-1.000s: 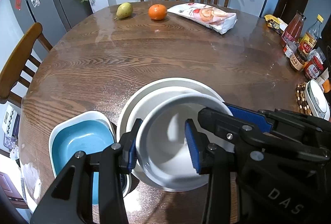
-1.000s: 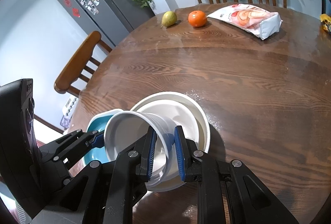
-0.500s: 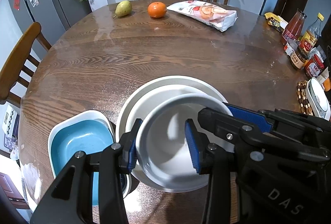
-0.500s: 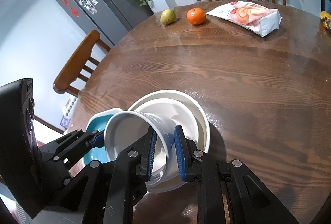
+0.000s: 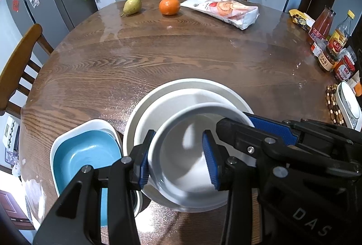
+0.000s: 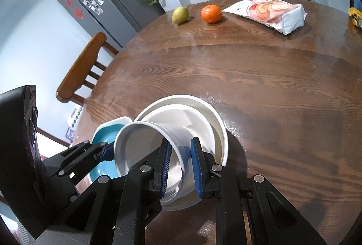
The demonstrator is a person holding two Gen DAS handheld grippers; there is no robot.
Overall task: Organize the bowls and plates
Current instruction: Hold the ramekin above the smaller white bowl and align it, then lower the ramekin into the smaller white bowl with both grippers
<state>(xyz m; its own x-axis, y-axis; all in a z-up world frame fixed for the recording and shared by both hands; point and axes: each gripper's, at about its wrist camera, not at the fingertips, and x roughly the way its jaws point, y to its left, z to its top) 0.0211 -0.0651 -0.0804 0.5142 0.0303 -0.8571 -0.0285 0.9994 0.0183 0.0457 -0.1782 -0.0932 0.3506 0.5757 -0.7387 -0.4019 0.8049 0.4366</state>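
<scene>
Two grippers meet at one white bowl, which is held tilted above a stack of white plates near the front edge of the round wooden table. Seen from the right wrist, the bowl's mouth is tipped up and toward the left, its base angled down toward the plates. The right gripper is closed narrowly on the bowl's wall, one blue pad inside and one outside. The left gripper stands partly open astride the opposite rim, one pad outside the wall and the other within the bowl; whether its pads press on the rim cannot be told. Just left of the plates sits a blue square dish nested in a white one. Only the left wrist view shows the sauce bottles and jars at the table's right edge. Both views show the pear, orange and snack bag on the far side.
</scene>
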